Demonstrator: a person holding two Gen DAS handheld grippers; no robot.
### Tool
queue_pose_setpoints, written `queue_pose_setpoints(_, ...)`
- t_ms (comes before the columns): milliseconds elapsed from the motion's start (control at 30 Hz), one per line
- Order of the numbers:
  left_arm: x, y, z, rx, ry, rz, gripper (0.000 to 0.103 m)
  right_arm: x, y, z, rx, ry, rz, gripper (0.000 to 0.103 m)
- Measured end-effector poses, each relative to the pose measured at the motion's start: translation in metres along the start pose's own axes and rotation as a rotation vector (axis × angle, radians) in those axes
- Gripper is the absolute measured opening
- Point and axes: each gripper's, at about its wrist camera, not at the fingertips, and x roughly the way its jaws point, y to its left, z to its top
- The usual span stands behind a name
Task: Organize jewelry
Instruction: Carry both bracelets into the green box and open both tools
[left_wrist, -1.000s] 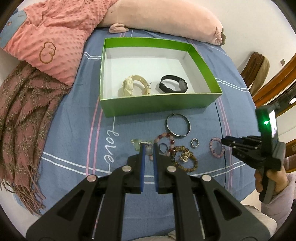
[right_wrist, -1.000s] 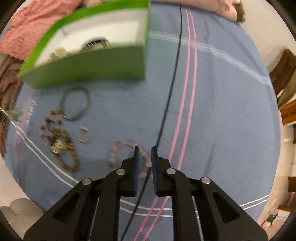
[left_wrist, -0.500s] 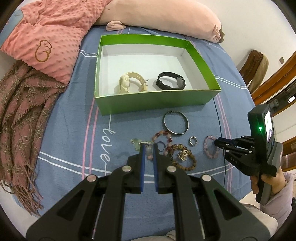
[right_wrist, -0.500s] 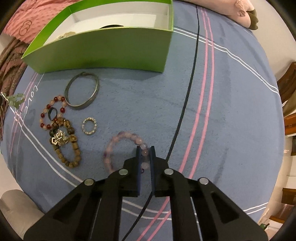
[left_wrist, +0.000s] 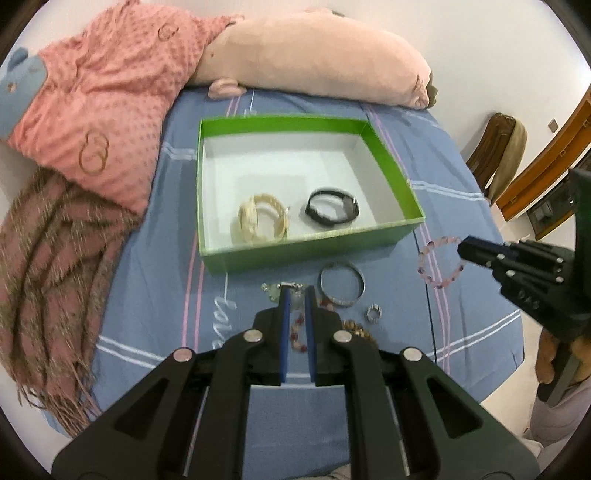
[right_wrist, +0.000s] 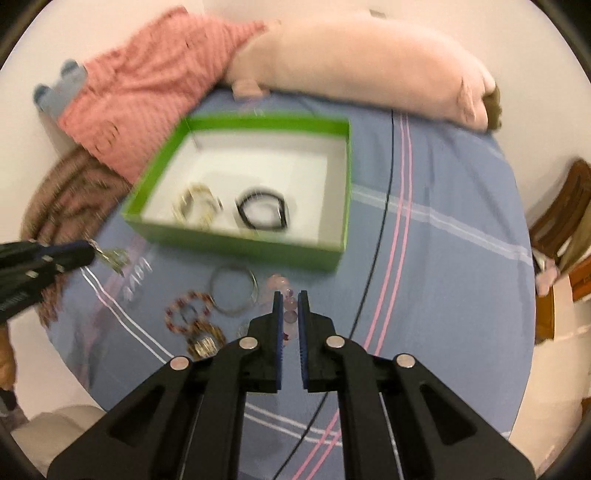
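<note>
Left wrist view is showing the right gripper (left_wrist: 466, 251) gripping a pink beaded bracelet (left_wrist: 439, 263) in the air beside the green cardboard box (left_wrist: 314, 248); the left gripper (left_wrist: 296, 295) is pinching a pale green pendant charm (left_wrist: 275, 290) above the blue striped bedsheet (left_wrist: 147, 288)
</note>
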Motion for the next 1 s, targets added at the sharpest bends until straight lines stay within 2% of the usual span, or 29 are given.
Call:
queue_pose_setpoints(233, -0.008, -0.002, 0.049, 0.015, -0.068, -0.009, 0.008, -0.006, -0.003, 0.065, -0.019, -0.107, -0.006, 0.007)
queue_pose_setpoints(367, 0.010, 0.006, 0.086, -0.007, -0.066, -0.027, 0.008, 0.016, -0.006, 0.101, -0.012, -0.091, 0.020, 0.007)
queue_pose_setpoints(467, 0.036, 0.012, 0.108, -0.014, -0.050, -0.010, 0.008, 0.051, -0.005, 0.123, -0.011, -0.046, 0.019, 0.007)
queue_pose_setpoints(767, 0.137, 0.042, 0.132, -0.077, 0.112, 0.044, 0.008, 0.152, -0.006, 0.135, 0.021, 0.129, -0.014, 0.007)
queue_pose_setpoints(1000, 0.169, 0.049, 0.132, -0.082, 0.178, 0.074, 0.008, 0.176, -0.009, 0.129, 0.025, 0.171, -0.036, 0.007)
